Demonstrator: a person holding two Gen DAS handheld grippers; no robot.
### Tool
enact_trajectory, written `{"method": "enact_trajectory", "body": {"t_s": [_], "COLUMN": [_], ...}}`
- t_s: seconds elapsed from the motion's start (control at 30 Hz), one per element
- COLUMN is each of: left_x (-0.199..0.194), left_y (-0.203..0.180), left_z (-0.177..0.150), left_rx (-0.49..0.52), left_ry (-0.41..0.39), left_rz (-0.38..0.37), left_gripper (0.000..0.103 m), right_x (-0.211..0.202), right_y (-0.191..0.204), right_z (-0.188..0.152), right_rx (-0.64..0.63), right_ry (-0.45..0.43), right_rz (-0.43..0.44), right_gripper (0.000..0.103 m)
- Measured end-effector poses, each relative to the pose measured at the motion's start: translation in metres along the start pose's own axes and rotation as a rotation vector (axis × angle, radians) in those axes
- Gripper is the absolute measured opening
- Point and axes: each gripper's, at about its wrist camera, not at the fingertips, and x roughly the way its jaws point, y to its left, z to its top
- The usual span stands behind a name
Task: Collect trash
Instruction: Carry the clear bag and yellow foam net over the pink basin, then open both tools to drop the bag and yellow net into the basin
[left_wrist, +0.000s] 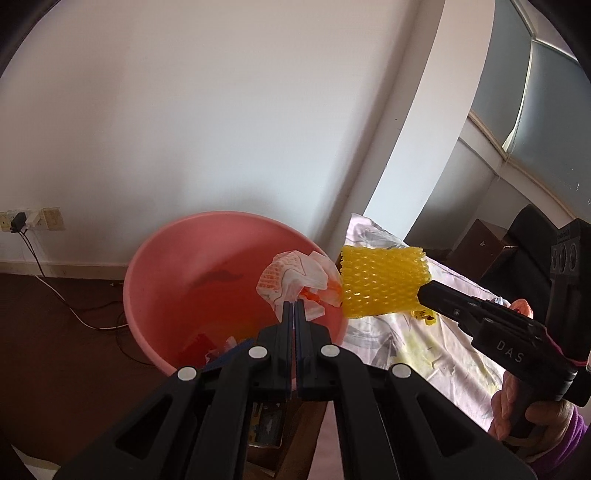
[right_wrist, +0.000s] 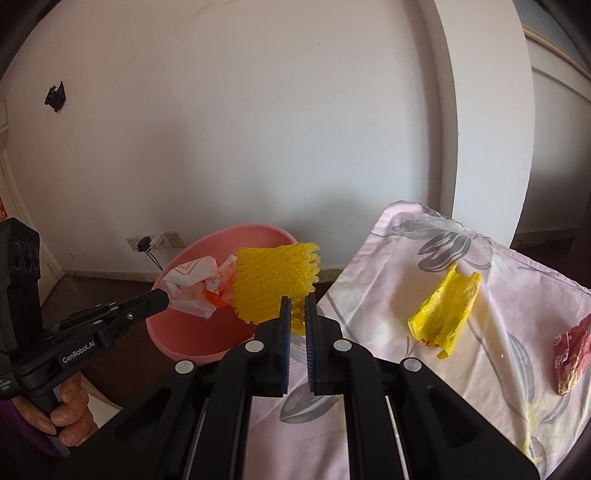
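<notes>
A pink basin (left_wrist: 162, 280) stands on the floor left of the table; it also shows in the right wrist view (right_wrist: 184, 332). My left gripper (left_wrist: 294, 306) is shut on a crumpled white-and-orange wrapper (left_wrist: 291, 280) and holds it over the basin; the wrapper also shows in the right wrist view (right_wrist: 195, 288). My right gripper (right_wrist: 298, 306) is shut on a yellow foam net (right_wrist: 275, 284) and holds it at the basin's right rim, touching the wrapper. The net also shows in the left wrist view (left_wrist: 380, 282).
On the floral cloth (right_wrist: 388, 258) lie a yellow wrapper (right_wrist: 447, 310) and a red wrapper (right_wrist: 570, 350) at the right. Red and blue scraps (left_wrist: 199, 347) lie in the basin. A white wall with a socket and cable (left_wrist: 22, 221) is behind.
</notes>
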Motion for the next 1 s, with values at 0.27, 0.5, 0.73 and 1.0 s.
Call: {"method": "enact_trajectory", "body": {"t_s": [0.27, 0.5, 0.73, 1.0], "left_x": [-0.003, 0.000, 0.007, 0.013], "left_y": [0.019, 0.031, 0.041, 0.043], "left_z": [-0.007, -0.011, -0.016, -0.016], "left_rx": [-0.025, -0.051, -0.070, -0.074], "left_ry": [0.013, 0.036, 0.061, 0.074], "left_rz": [0.034, 0.068, 0.105, 0.120], "left_gripper": [0.000, 0.000, 0.000, 0.001], "right_x": [0.022, 0.033, 0.043, 0.045], "right_y": [0.017, 0.029, 0.033, 0.036], "right_z": [0.001, -0.001, -0.004, -0.006], "right_rx": [-0.042, -0.071, -0.083, -0.090], "right_ry": [0.036, 0.068, 0.093, 0.105], "right_rz": [0.023, 0.032, 0.032, 0.039], "right_gripper": [0.008, 0.008, 0.008, 0.008]}}
